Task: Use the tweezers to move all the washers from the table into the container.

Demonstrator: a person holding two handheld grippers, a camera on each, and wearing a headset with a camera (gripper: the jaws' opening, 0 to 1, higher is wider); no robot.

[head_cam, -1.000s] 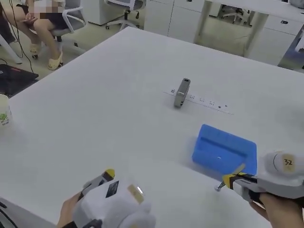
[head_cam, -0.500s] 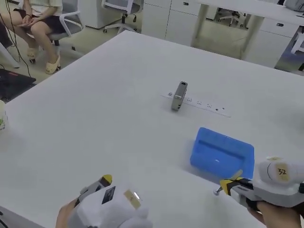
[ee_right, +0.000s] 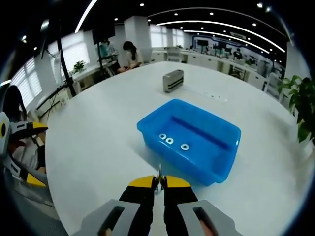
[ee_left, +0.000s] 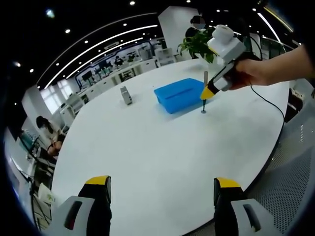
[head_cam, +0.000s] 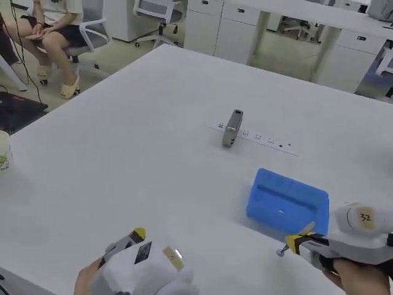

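A blue container (head_cam: 287, 201) stands on the white table (head_cam: 135, 141); in the right gripper view the container (ee_right: 197, 147) has three washers (ee_right: 170, 140) lying in it. A row of small washers (head_cam: 265, 140) lies on the table beyond it, next to a grey block (head_cam: 232, 128). My right gripper (head_cam: 302, 237) is at the container's near right corner, shut on thin metal tweezers (head_cam: 282, 250) whose tip points down at the table. From my right gripper (ee_right: 158, 184) the tweezers (ee_right: 159, 172) point toward the container's near wall. My left gripper (ee_left: 162, 194) is open and empty, low over the near table edge.
A paper cup (head_cam: 3, 150) stands at the table's left edge. A person sits on a chair (head_cam: 52, 27) past the far left corner. Desks and cabinets (head_cam: 245, 24) lie beyond the table. Bare tabletop spreads left of the container.
The head camera has tilted a little, so the whole picture has shifted. Both grippers, the tweezers and the container keep their places.
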